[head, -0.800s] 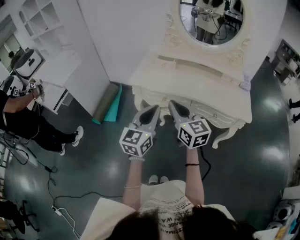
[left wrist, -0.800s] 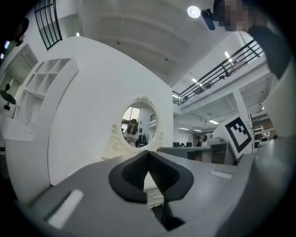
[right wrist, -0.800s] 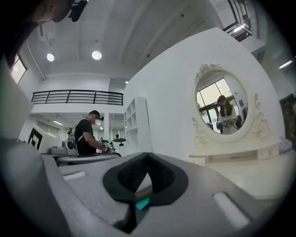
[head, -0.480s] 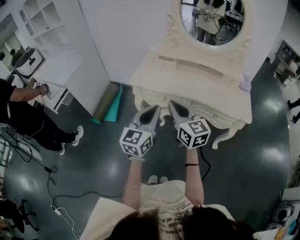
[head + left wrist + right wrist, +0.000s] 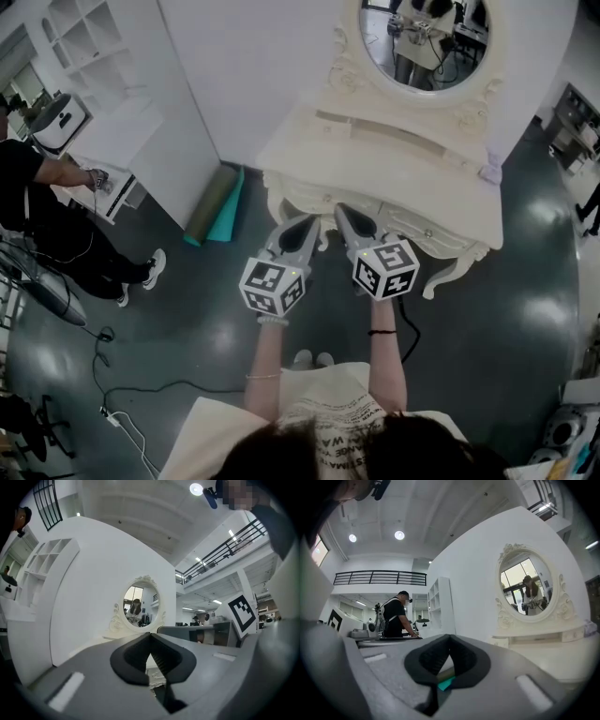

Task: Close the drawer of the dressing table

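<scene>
The cream dressing table point(image 5: 394, 159) with its oval mirror point(image 5: 424, 42) stands against the white wall. Its carved front apron point(image 5: 427, 230) holds the drawer fronts; from above I cannot tell whether one stands out. My left gripper point(image 5: 311, 223) and right gripper point(image 5: 341, 212) hover side by side just before the middle of that front, pointing level at it, apart from it. Both are shut with nothing between the jaws. In the left gripper view the left gripper's tips point(image 5: 150, 637) meet below the mirror point(image 5: 140, 603). The right gripper's tips point(image 5: 450, 638) meet too.
A person in black point(image 5: 37, 211) works at a white counter at the left, below a white shelf unit point(image 5: 84, 47). Rolled green and teal mats point(image 5: 217, 206) lie by the wall left of the table. Cables point(image 5: 66, 309) trail on the dark floor.
Both grippers have hardly moved. The person at the left has come further into view and reaches over the counter.
</scene>
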The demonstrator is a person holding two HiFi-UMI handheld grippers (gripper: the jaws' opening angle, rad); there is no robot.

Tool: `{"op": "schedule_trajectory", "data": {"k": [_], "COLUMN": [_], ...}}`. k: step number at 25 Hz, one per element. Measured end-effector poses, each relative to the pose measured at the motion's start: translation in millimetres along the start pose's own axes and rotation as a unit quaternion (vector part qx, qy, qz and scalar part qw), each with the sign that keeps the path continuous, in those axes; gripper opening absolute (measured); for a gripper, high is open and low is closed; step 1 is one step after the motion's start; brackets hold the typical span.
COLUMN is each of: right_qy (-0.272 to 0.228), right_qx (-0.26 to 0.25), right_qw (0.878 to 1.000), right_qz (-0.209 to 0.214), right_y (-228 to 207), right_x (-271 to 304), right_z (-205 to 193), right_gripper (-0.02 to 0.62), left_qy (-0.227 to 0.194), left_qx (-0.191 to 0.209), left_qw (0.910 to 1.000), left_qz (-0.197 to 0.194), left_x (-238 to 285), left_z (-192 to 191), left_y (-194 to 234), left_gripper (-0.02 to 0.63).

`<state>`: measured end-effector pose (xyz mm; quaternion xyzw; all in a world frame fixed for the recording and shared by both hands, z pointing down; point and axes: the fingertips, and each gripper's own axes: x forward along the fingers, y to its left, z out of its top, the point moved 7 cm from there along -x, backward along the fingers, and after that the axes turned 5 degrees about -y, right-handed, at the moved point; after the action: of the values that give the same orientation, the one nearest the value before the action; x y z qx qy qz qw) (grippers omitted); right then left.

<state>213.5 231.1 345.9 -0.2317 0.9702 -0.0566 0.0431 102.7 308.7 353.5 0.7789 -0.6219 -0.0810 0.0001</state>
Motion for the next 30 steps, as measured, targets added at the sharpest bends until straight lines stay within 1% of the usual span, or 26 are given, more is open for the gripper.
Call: {"op": "schedule_trajectory", "data": {"k": [6, 9, 14, 25, 30], "right_qy": [0.002, 0.002, 0.002, 0.005, 0.010], "right_qx": [0.010, 0.015, 0.022, 0.017, 0.018], "right_qw": [1.000, 1.000, 1.000, 1.000, 0.999], "right_qz": [0.006, 0.010, 0.003, -0.019, -0.028], "right_y": [-6, -8, -18, -51, -65], "right_x": [2, 7, 21, 86, 115], "right_z": [-8, -9, -13, -17, -20], "right_gripper": [0.003, 0.003, 0.003, 0.003, 0.003], "left_qy": [0.019, 0.019, 0.029, 0.035, 0.041], "left_qx": [0.008, 0.007, 0.012, 0.002, -0.010], "left_qw": [0.9997, 0.9997, 0.9995, 0.9990, 0.9984], "left_qz": [0.009, 0.012, 0.000, -0.027, -0.037], "left_x": [2, 5, 17, 68, 91], "left_z": [-13, -12, -14, -20, -22], "left_y": [-2, 3, 14, 77, 105], "left_gripper": [0.002, 0.002, 0.002, 0.002, 0.000]}}
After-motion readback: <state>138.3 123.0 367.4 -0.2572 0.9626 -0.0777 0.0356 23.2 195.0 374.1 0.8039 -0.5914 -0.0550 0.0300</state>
